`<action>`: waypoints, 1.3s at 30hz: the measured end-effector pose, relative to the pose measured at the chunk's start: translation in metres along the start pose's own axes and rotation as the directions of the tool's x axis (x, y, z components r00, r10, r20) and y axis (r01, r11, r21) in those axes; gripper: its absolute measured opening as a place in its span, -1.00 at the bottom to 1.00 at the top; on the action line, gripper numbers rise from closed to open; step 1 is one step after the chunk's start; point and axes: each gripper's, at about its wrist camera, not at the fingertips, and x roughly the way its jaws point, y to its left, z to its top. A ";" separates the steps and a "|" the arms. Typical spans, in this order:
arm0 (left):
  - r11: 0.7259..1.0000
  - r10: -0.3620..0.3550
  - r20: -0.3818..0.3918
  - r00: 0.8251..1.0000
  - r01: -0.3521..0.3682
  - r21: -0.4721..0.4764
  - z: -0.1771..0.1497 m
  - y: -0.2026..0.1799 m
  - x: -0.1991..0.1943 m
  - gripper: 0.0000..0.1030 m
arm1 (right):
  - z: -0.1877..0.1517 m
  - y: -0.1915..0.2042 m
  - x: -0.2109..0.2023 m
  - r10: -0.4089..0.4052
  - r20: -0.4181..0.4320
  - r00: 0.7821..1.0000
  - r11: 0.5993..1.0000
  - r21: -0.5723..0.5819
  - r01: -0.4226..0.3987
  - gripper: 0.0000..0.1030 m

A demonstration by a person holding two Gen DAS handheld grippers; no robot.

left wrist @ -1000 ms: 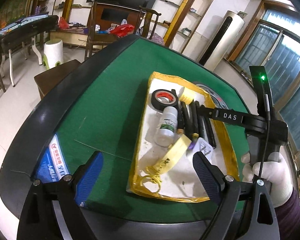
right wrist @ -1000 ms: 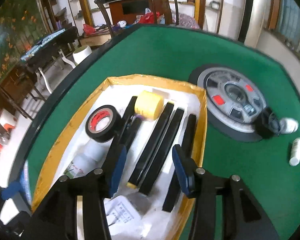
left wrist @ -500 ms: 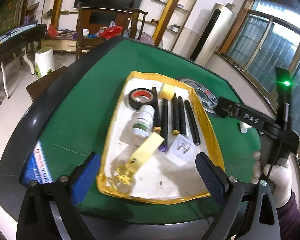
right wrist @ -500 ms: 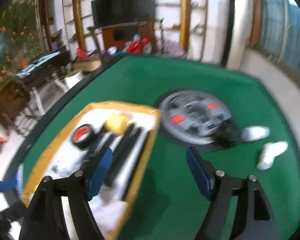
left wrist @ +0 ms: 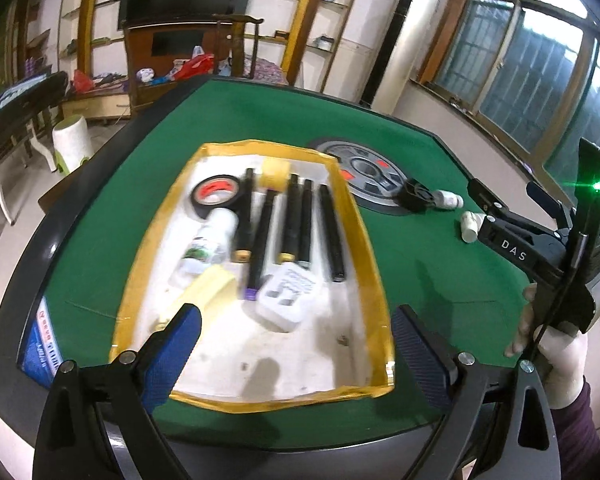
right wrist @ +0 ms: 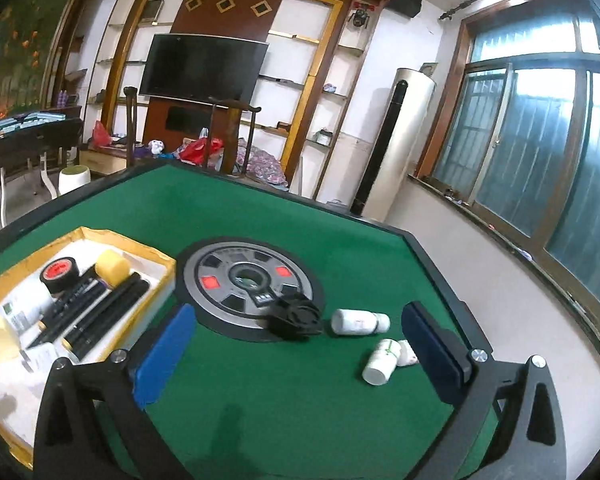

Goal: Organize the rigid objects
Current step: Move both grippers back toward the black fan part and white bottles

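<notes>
A yellow-rimmed tray (left wrist: 366,236) (right wrist: 167,266) on the green table holds a black tape roll (left wrist: 215,195) (right wrist: 60,273), a yellow roll (left wrist: 275,172) (right wrist: 112,267), several black markers (left wrist: 306,222) (right wrist: 100,312), a white bottle (left wrist: 210,240) and a white card (left wrist: 288,296). Outside the tray lie a black fan (right wrist: 296,316) (left wrist: 414,196) and white bottles (right wrist: 360,322) (right wrist: 380,362) (left wrist: 449,199). My left gripper (left wrist: 296,344) is open and empty over the tray's near end. My right gripper (right wrist: 300,356) is open and empty, just short of the bottles and fan.
A round grey control panel (right wrist: 236,280) (left wrist: 360,168) is set in the table's middle. The table's black rim (right wrist: 436,264) runs close behind the bottles. A blue sticker (left wrist: 46,332) sits at the left edge. Chairs and shelves stand beyond the table.
My right gripper has swung right, away from the tray to the loose bottles and fan, and its jaws have opened wider. My left gripper has pulled back slightly and turned right.
</notes>
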 end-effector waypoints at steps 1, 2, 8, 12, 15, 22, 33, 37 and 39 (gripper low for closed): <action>1.000 0.001 -0.003 1.000 -0.001 0.009 0.000 -0.006 0.001 0.89 | -0.002 -0.004 0.000 -0.003 0.002 1.000 1.000 0.006 0.003 1.00; 1.000 0.001 -0.005 1.000 -0.001 0.019 0.001 -0.012 0.002 0.89 | -0.004 -0.010 0.001 -0.005 0.002 1.000 1.000 0.015 0.005 1.00; 0.997 0.010 -0.015 1.000 -0.009 0.078 0.006 -0.046 0.007 0.89 | -0.014 -0.044 0.006 -0.010 -0.006 1.000 0.997 0.082 0.011 1.00; 0.994 0.012 -0.025 1.000 -0.009 0.104 0.010 -0.067 0.014 0.89 | -0.021 -0.068 0.011 -0.020 -0.012 1.000 0.993 0.114 0.021 1.00; 0.992 0.011 -0.035 0.999 -0.006 0.125 0.012 -0.080 0.020 0.89 | -0.025 -0.083 0.016 -0.026 -0.017 1.000 0.991 0.134 0.028 0.99; 0.987 0.006 -0.069 0.998 0.005 0.158 0.015 -0.107 0.036 0.89 | -0.034 -0.108 0.032 -0.031 -0.034 0.999 0.985 0.166 0.036 0.99; 0.975 0.018 -0.046 0.999 -0.007 0.224 0.053 -0.149 0.070 0.89 | -0.034 -0.186 0.101 -0.067 -0.123 0.990 0.937 0.332 0.104 0.99; 0.976 -0.019 -0.085 0.996 0.037 0.215 0.073 -0.163 0.096 0.89 | -0.052 -0.232 0.129 -0.047 -0.173 0.984 0.875 0.468 0.124 0.99; 0.979 -0.028 -0.099 0.995 0.047 0.200 0.085 -0.170 0.116 0.89 | -0.067 -0.247 0.137 -0.029 -0.205 0.978 0.840 0.526 0.135 1.00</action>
